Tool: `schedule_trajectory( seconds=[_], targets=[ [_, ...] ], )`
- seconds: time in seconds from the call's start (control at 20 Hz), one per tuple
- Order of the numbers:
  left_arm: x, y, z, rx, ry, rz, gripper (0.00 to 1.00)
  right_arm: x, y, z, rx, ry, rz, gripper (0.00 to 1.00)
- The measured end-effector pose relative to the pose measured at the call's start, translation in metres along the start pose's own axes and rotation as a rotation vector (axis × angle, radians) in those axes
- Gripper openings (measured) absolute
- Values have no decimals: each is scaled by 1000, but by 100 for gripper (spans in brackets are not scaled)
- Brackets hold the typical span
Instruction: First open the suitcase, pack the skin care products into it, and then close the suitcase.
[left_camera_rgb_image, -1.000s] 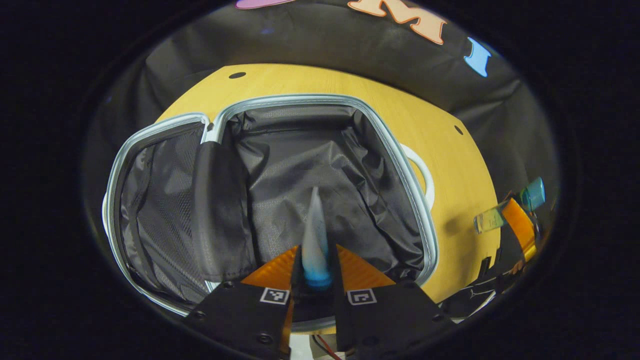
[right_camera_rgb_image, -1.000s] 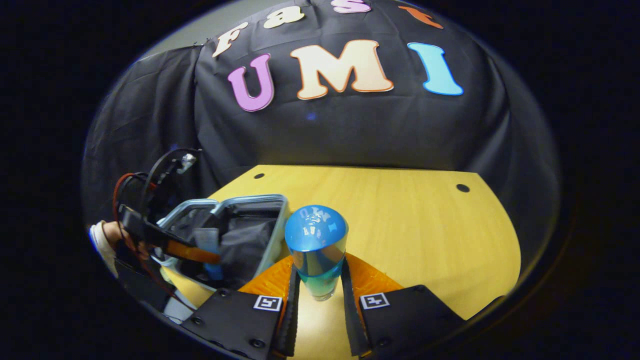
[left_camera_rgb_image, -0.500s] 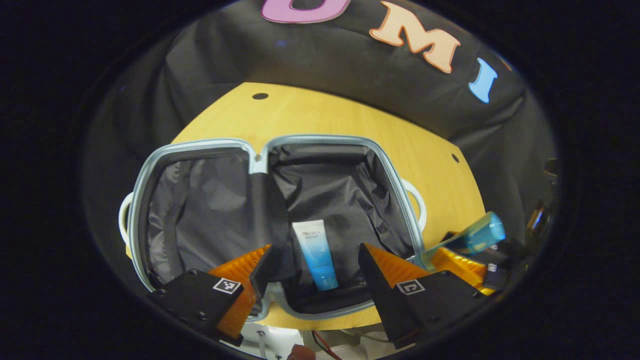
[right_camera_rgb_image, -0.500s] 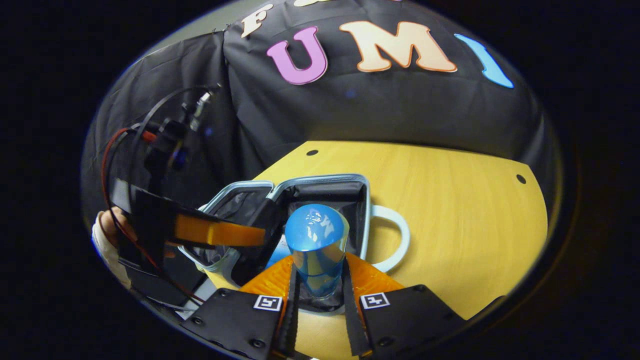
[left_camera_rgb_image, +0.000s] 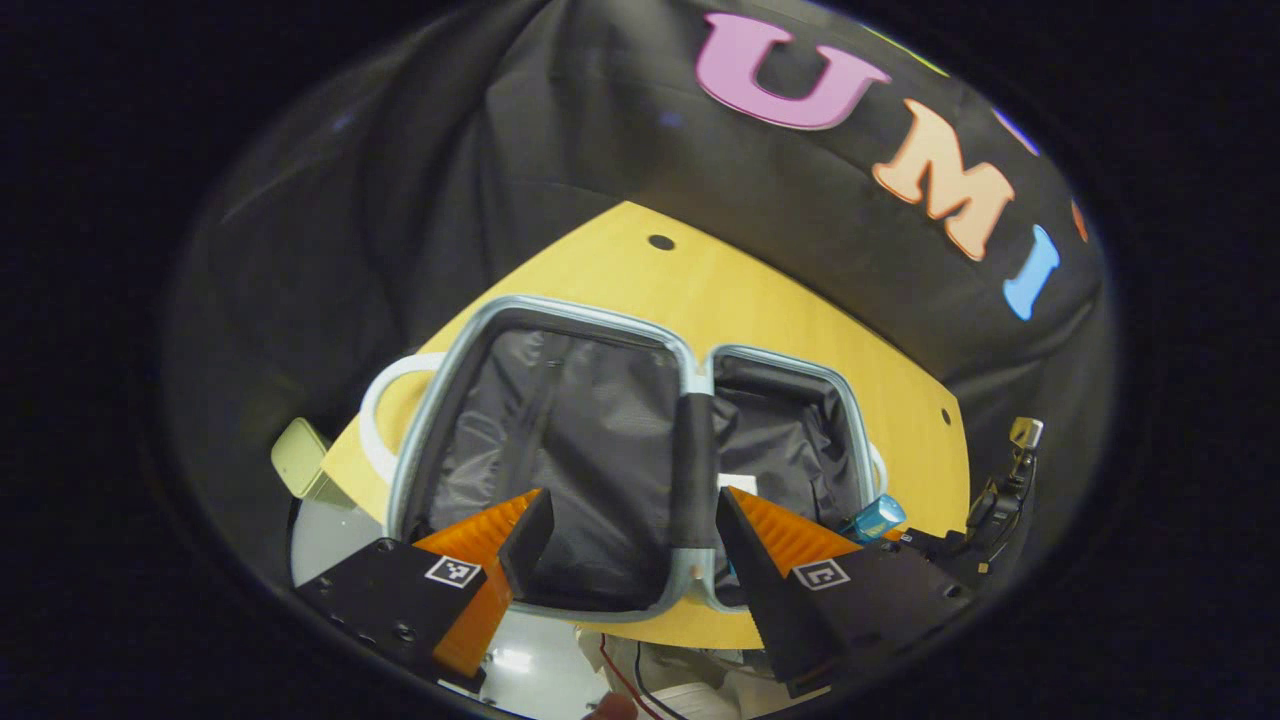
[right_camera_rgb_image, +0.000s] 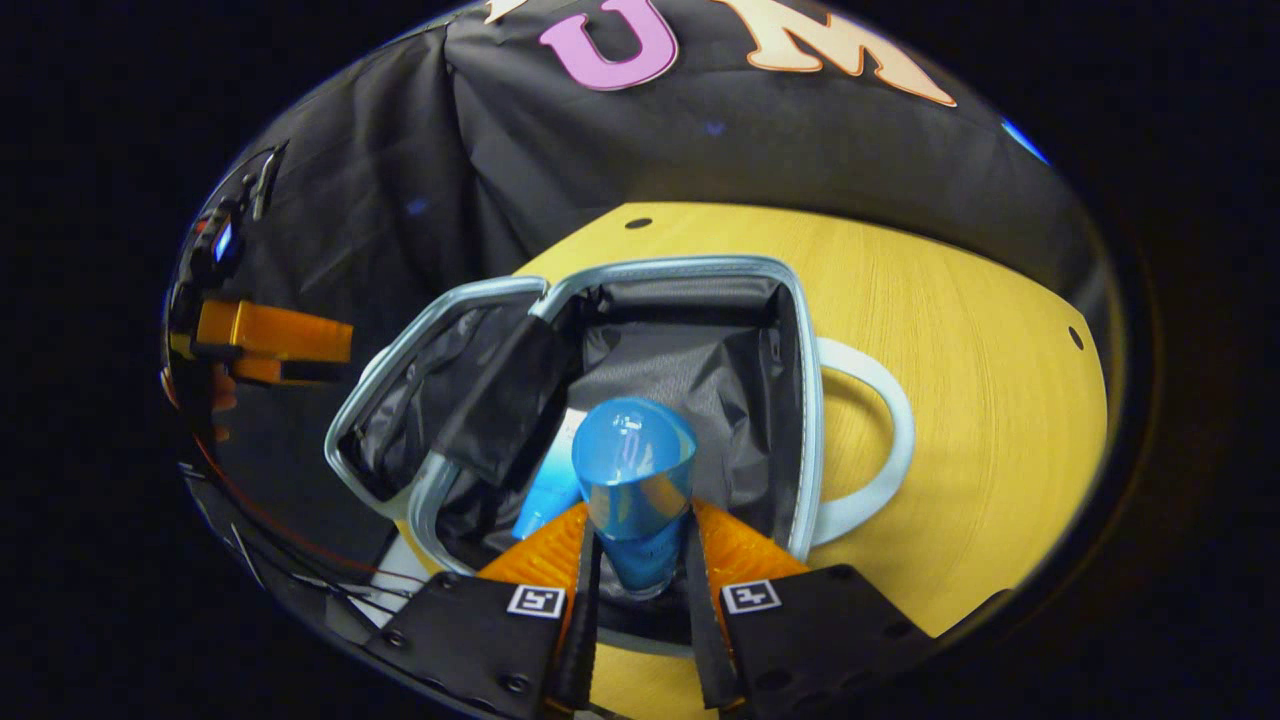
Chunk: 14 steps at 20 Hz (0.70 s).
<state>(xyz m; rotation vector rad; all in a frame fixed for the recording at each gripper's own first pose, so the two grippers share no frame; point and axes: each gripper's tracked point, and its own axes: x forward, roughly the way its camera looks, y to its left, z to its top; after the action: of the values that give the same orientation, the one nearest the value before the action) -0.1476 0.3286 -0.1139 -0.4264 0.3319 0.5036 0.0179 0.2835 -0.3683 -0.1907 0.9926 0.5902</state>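
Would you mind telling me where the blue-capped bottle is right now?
In the right gripper view, the blue-capped bottle is clamped in the right tool, over the open suitcase's right half, beside the tube.

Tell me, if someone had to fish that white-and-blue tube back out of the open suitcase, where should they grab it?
Probably by its flat sides near the middle, coming straight down from above. The tube lies flat on the lining of the suitcase, beside the divider flap, so the walls block any sideways approach. The right gripper, shut on the blue bottle, hangs just over it.
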Motion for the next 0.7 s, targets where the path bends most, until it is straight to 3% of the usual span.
schedule_trajectory(
  seconds=[0.2, 0.4, 0.6, 0.7],
  targets=[
    [-4, 49, 6, -78, -30, 76, 97, 7, 2, 6, 39, 3, -2, 41],
    [-12, 91, 12, -141, -57, 136, 96, 5, 12, 24, 59, -54, 20, 51],
    [-10, 131, 21, -191, -91, 195, 97, -12, 11, 60, 73, -175, 25, 99],
    [-5, 153, 29, -226, -116, 217, 96, -34, 5, 81, 92, -252, 13, 98]
  ],
)
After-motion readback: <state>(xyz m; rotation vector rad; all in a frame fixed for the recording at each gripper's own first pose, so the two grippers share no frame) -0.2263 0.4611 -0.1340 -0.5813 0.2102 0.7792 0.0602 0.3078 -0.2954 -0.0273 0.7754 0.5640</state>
